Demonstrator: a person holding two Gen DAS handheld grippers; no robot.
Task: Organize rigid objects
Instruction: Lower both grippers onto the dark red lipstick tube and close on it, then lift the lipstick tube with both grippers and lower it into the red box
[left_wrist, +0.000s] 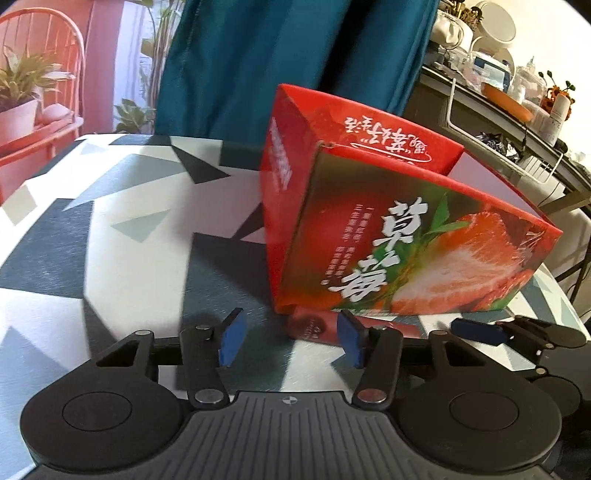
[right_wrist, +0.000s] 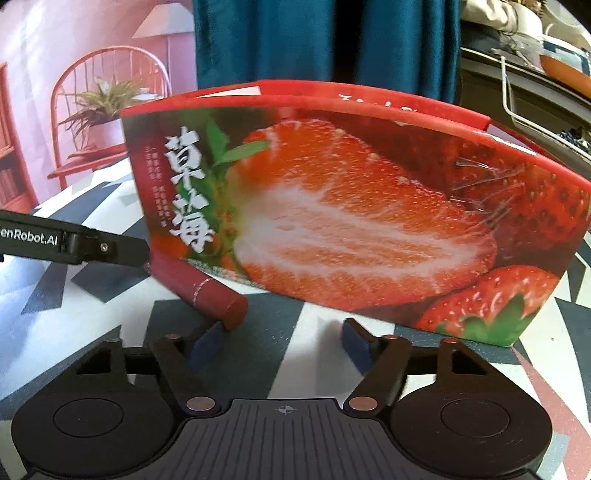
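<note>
Lying on the patterned bench (right_wrist: 92, 325), a dark-red tube (right_wrist: 207, 293) spans both tongs, against the strawberry box (right_wrist: 351, 206). One end touches the left tongs' (left_wrist: 291, 341) right pad; the other rests at the right tongs' (right_wrist: 282, 341) left pad. Both tongs gape, grasping nothing.

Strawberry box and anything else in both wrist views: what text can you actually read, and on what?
"草莓": large white characters on the front of the strawberry box.
"enRobot.AI": white print, cut off at the picture edge, on the left gripper.
Small white columns beside "草莓": too small to read.
White script on the box's back flap: upside down, unreadable.
</note>
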